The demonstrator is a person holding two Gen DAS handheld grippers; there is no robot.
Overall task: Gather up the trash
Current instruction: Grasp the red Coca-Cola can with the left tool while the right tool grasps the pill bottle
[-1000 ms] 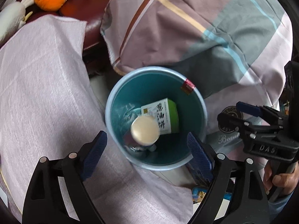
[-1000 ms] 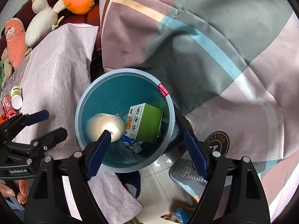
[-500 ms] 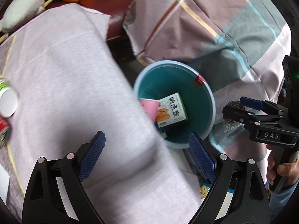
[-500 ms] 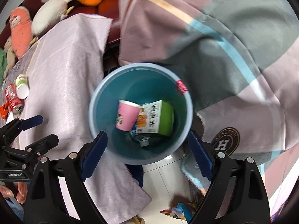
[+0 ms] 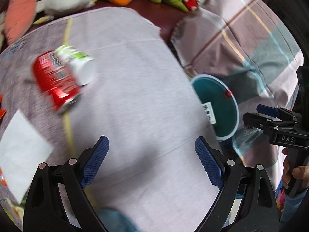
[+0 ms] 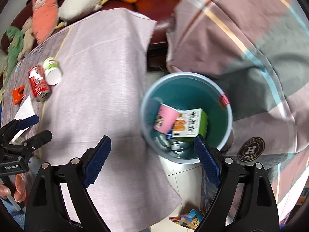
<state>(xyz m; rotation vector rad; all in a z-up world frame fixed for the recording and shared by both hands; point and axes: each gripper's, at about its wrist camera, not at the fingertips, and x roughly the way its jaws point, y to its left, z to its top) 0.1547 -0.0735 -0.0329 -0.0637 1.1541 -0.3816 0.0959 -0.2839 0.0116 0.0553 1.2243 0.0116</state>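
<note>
A blue bin (image 6: 186, 118) stands on the floor beside the cloth-covered table; it holds a pink cup (image 6: 165, 118), a green and white box (image 6: 190, 123) and other trash. A red can (image 5: 55, 82) and a white and green cup (image 5: 78, 64) lie on the cloth, also in the right wrist view: the can (image 6: 38, 83), the cup (image 6: 52, 71). My left gripper (image 5: 151, 163) is open and empty above the cloth. My right gripper (image 6: 152, 158) is open and empty at the bin's near left edge. The bin also shows in the left wrist view (image 5: 226, 106).
A white paper (image 5: 19, 152) and an orange wrapper (image 6: 18, 93) lie at the table's left. Plush toys (image 6: 81, 2) line the sofa behind. A plaid blanket (image 6: 241, 38) lies to the right of the bin. Tiled floor (image 6: 183, 183) shows below the bin.
The pink cup has dropped into the bin. Both grippers have swung left, away from the bin and over the cloth; the can and the cup have come into the left wrist view.
</note>
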